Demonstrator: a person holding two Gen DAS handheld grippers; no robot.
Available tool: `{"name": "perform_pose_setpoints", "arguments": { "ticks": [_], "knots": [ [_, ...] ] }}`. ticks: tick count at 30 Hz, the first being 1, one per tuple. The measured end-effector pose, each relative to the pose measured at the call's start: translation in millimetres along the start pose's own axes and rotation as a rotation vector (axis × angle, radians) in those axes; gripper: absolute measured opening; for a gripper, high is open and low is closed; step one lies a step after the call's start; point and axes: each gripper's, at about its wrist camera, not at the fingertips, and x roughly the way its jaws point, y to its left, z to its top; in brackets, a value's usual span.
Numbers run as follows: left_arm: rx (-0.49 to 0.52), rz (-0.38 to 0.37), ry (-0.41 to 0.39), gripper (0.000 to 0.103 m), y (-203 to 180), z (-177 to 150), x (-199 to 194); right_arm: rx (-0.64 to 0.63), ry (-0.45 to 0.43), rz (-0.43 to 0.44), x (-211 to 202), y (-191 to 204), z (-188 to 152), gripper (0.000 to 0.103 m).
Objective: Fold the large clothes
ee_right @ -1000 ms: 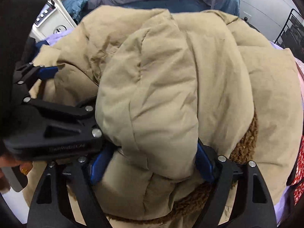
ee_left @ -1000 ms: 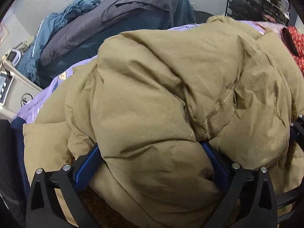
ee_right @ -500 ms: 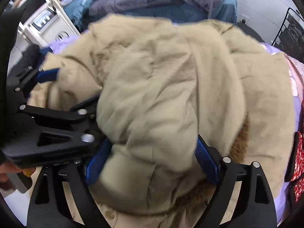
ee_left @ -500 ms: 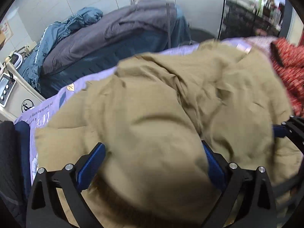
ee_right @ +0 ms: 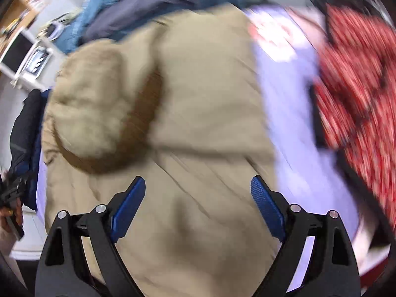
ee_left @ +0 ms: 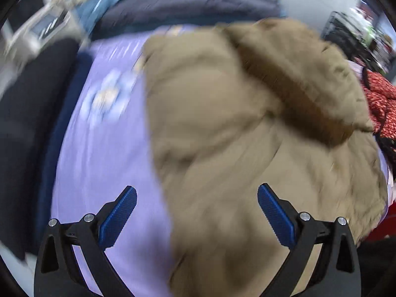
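Observation:
A bulky tan padded coat [ee_left: 235,128] with a brown fleece lining lies bunched on a lilac sheet [ee_left: 106,133]. Both views are motion-blurred. My left gripper [ee_left: 196,193] hangs open above the coat's left edge, its blue pads bare. In the right wrist view the same coat [ee_right: 193,113] fills the centre, with the hood [ee_right: 99,113] folded over at the left. My right gripper [ee_right: 198,185] is open above the coat with nothing between its fingers.
A red patterned garment [ee_right: 356,81] lies at the right on the lilac sheet [ee_right: 294,113]. Dark blue and grey clothes [ee_left: 188,5] are heaped at the back. A black garment [ee_left: 27,104] lies at the left. A person's hand [ee_right: 10,212] shows at the left edge.
Both grippers have let go of the coat and pulled back up from it. The coat has dropped onto the sheet and now lies lower and flatter.

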Motion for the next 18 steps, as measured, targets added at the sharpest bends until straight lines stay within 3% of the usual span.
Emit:
{"name": "perform_pose_setpoints", "arguments": {
  "ticks": [3,5,10,13,16,18],
  "knots": [
    [-0.069,-0.03,0.066,0.096,21,-44,5,0.098,0.073,0.056,2,-45,-35,0.086],
    [-0.107,-0.09,0.094,0.096,24,-62,10,0.134,0.11,0.122,4,-63,-56,0.086],
    [-0.131,-0.191,0.172,0.095,15,-99,37,0.135,0.197,0.185,23,-71,-96,0.076],
    [-0.209,-0.241,0.199,0.093,13,-115,49,0.152,0.196,0.236,32,-76,-111,0.071],
    [-0.256,-0.279,0.207,0.08,15,-120,51,0.214,0.184,0.28,36,-80,-119,0.054],
    [-0.261,-0.307,0.213,0.066,14,-122,48,0.245,0.187,0.322,35,-79,-122,0.033]
  ]
}}
